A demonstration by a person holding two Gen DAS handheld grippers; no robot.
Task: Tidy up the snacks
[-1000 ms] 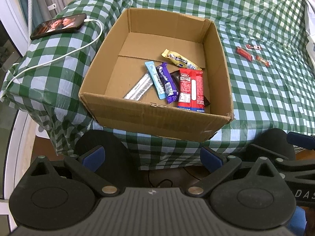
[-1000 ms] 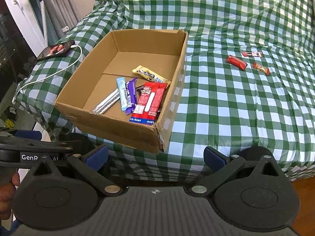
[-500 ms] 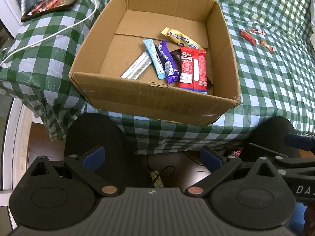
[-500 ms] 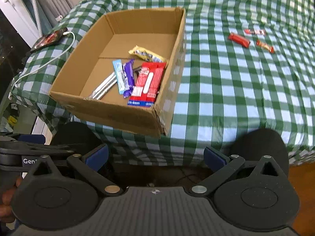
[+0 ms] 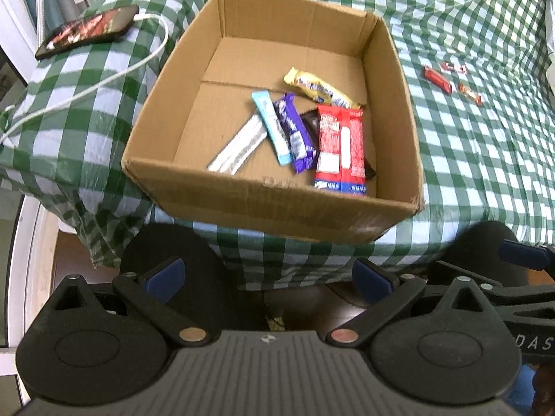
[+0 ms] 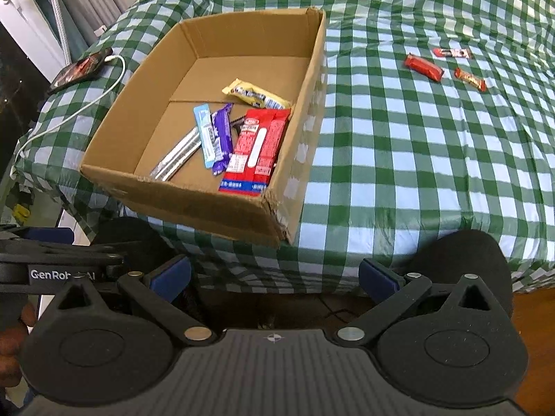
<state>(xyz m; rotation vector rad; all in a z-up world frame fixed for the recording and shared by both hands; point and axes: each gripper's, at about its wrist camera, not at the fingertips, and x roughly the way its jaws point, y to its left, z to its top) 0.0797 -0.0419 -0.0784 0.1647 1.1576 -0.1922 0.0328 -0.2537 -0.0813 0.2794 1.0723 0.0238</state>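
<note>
The left gripper (image 5: 267, 274) and right gripper (image 6: 274, 272) both hung with fingers spread wide and nothing between them, short of the near edge of the checked tablecloth (image 6: 399, 159). At that near edge sat the cardboard box (image 6: 312, 79), holding a red pack (image 6: 258, 145), a purple bar (image 6: 222, 137), a blue bar (image 6: 205, 131), a yellow bar (image 6: 255, 97) and a silver bar (image 6: 178, 154). Three small snacks (image 6: 423, 67) lay well apart, toward the cloth's far right. A phone (image 5: 88, 29) with a white cable (image 5: 104, 79) lay at the far left corner.

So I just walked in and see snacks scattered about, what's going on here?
A person holds a gripper in each hand, sorting snacks into a cardboard box. Several bars already lie inside it; three small snacks remain on the checked tablecloth. The left gripper and right gripper are both open and empty, short of the table.
</note>
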